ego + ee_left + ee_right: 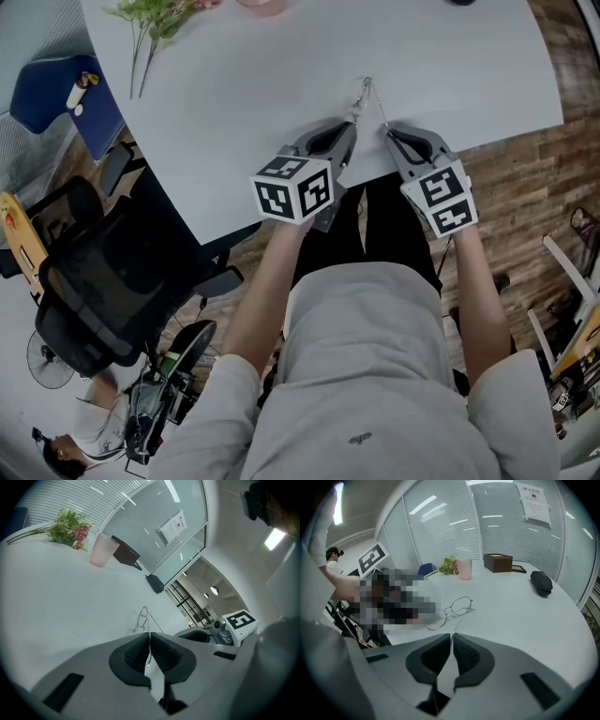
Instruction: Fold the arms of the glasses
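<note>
Forearms (267, 281) stretch forward, both grippers tilted down over the white table (281, 94). The left gripper (352, 124) pinches one thin wire arm and the right gripper (388, 131) the other. The glasses (367, 90) rest on the table just beyond the fingertips.

Head view looks steeply down; both gripper views look low across the table (281, 122) at the glasses (461, 603).

No legible word, brand or number can be made out. Print is carried by a sheet of paper (533, 501) fixed to the glass wall (506, 527), but it is too small to be read. Only black-and-white square patterns are borne by the marker cubes (293, 188).
</note>
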